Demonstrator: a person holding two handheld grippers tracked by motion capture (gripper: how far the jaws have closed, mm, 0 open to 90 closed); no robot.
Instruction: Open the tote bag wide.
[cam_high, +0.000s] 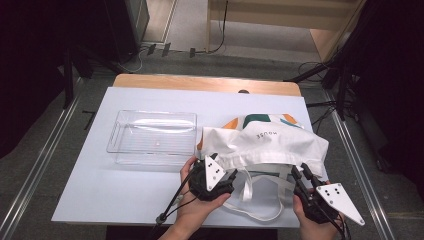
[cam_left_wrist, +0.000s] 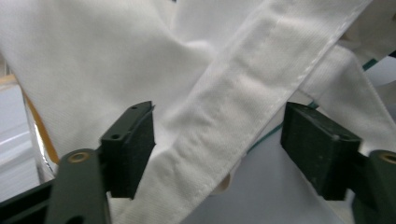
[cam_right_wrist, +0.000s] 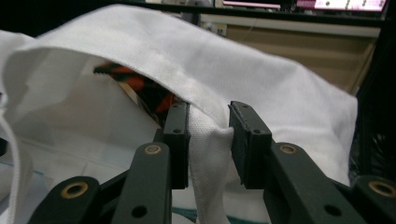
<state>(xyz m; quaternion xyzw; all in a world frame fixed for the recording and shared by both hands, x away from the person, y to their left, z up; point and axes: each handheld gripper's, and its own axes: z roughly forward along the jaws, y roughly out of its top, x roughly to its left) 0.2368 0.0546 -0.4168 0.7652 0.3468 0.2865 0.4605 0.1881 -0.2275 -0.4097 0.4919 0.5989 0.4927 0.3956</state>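
Left claw: jaws stand well apart in the left gripper view, released; a white strap of the bag runs slantwise through the gap, its edge brushing the left pad while the other pad stands clear of it. No squeeze on the cloth.
Right claw: jaws narrowed on the hem at the bag's open mouth; in the right gripper view the folded cloth sits bunched between the two pads, both against it. Clenched on the bag's hem.
Bag: white cloth tote lying on the right half of the tabletop, mouth toward the person, printed panel with orange and green shapes and small dark lettering on top. Its upper layer is lifted at the right claw, so the mouth gapes and an orange and dark patch shows inside.
Straps: two white loops trail from the mouth toward the near tabletop edge, between the two hands.
Clear tray: see-through plastic bin, just left of the bag, its right wall near the bag's left corner.
Edges: the bag's right side reaches close to the tabletop's right edge; both hands sit at the near edge.
Open room: bare tabletop left of and in front of the tray, and a strip behind the bag.
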